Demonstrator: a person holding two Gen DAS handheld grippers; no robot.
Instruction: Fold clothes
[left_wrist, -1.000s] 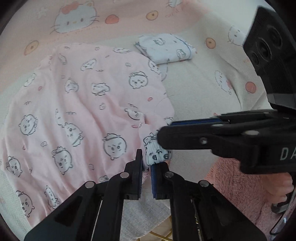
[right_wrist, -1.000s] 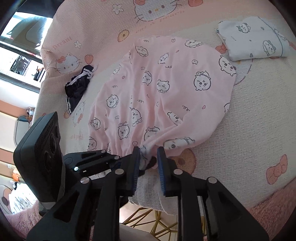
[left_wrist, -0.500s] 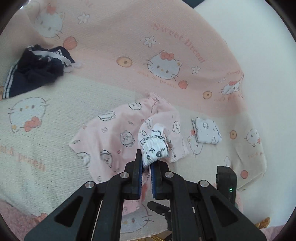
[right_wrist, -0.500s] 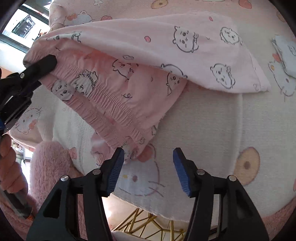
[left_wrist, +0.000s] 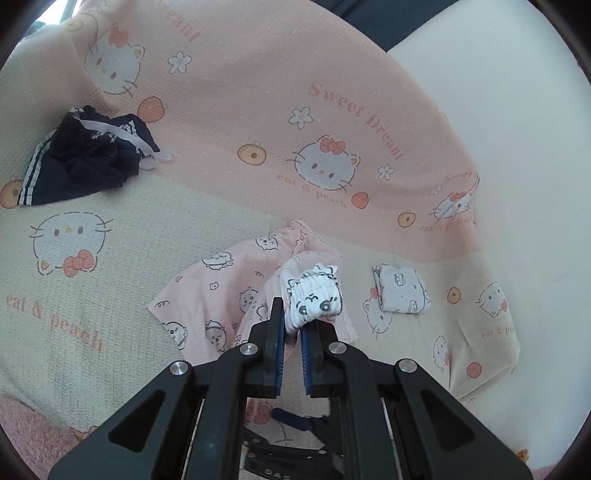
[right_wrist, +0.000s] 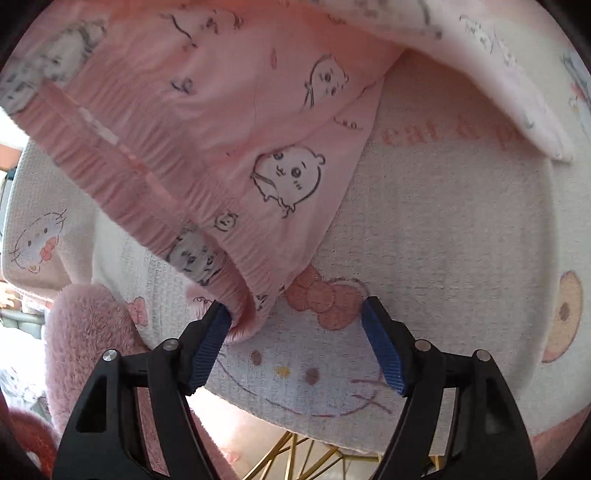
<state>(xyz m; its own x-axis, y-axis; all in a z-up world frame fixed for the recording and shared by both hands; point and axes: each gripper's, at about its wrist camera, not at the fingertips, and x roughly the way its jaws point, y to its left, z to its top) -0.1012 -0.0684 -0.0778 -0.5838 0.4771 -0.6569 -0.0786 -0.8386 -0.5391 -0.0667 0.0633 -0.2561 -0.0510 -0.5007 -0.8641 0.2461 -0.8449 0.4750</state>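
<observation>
Pink shorts (left_wrist: 221, 291) printed with small cartoon faces hang from my left gripper (left_wrist: 291, 332), which is shut on their bunched waistband (left_wrist: 314, 299) high above the bed. In the right wrist view the same pink shorts (right_wrist: 258, 129) fill the upper frame, with the elastic waistband (right_wrist: 122, 162) running down to the lower left. My right gripper (right_wrist: 295, 343) is open just under them; the waistband's low corner touches its left pad (right_wrist: 210, 339).
A Hello Kitty blanket (left_wrist: 110, 258) covers the bed. A crumpled navy garment (left_wrist: 81, 162) lies at the far left, a folded white garment (left_wrist: 400, 291) at the right. A fluffy pink sleeve (right_wrist: 85, 332) is at lower left; gold legs (right_wrist: 295, 454) show under the edge.
My left gripper has lifted the waistband high off the bed. My right gripper has let go, opened wide and moved close beneath the hanging shorts.
</observation>
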